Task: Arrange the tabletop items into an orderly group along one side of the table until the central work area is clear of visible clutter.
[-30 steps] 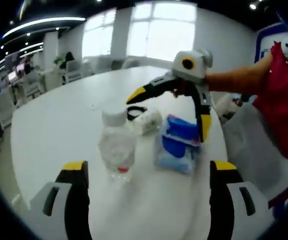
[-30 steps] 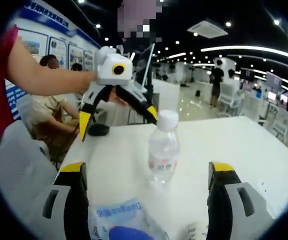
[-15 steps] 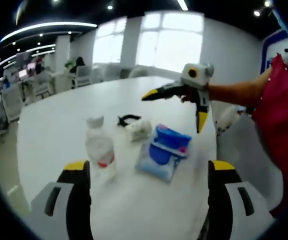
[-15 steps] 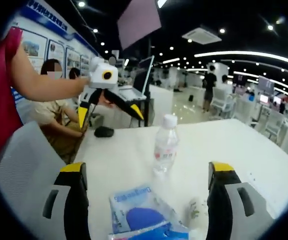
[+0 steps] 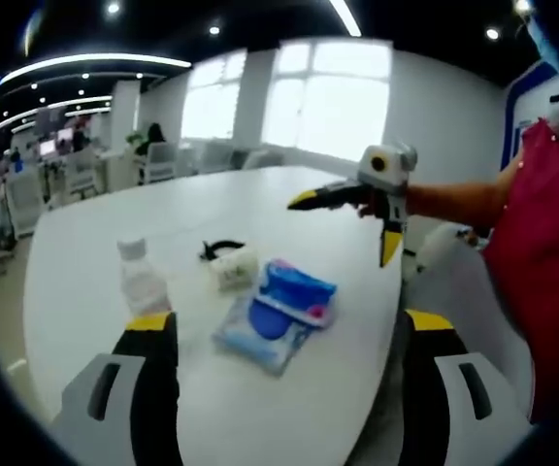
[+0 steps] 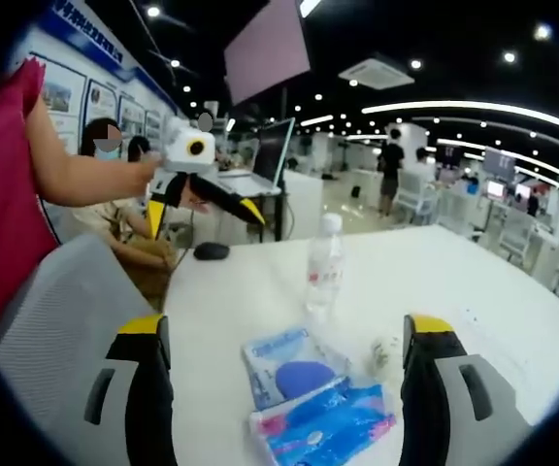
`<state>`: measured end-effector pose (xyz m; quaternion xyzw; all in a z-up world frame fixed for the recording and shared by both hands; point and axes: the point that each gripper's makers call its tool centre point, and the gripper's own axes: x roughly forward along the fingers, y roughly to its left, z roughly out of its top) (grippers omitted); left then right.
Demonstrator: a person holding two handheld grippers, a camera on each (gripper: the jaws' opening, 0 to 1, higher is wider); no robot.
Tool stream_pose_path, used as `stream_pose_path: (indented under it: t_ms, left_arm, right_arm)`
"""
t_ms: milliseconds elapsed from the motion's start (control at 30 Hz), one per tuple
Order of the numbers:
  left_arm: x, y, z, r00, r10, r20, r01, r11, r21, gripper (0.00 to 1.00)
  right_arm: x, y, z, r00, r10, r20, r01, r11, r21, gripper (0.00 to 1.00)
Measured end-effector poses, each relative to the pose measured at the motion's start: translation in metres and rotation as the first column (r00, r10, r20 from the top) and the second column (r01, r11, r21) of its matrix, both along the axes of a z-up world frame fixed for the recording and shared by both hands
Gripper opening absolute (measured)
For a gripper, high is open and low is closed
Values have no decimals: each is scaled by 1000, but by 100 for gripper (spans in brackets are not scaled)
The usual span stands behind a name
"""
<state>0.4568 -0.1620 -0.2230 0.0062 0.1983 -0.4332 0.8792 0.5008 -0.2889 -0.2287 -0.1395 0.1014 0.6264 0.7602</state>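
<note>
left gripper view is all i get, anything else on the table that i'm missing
Observer: Yes, a black mouse lies near the edge of the table, past the bottle.
Operator: is my left claw carrying anything
Observer: No. In the right gripper view the left claw hangs open and empty above the table.

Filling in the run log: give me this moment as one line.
left gripper: open, empty | right gripper: open, empty | bottle: upright | wipes pack: flat beside small roll | stage: nothing grasped
</note>
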Motion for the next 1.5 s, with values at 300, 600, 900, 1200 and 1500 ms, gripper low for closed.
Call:
stream_pose_path:
  t_ms: [300, 600, 900, 1200, 1500]
  left_arm:
    - [-27, -32, 0, 1000, 1, 0, -1, 999, -40, 91]
    - [-40, -57, -5, 1000, -17, -11, 16, 998, -65, 90]
    - [-35, -70, -7, 999, -49, -13, 49, 997, -52, 89]
    - [-26, -79, -18, 996, -79, -35, 78, 997, -31, 85]
    - [12, -96, -25, 990, -133, -47, 134, 991, 26, 79]
  right_arm:
    - [-26, -26, 1, 999, -29, -19, 29, 999, 22, 97]
    - [-34, -51, -4, 996, -76, -43, 77, 996, 33, 95]
    - [-30, -59, -13, 995, -90, -49, 91, 996, 16, 94]
    - [-28, -58, -26, 995, -78, -57, 77, 997, -10, 91]
    - [-30, -62, -37, 992, -86, -89, 85, 996, -22, 87]
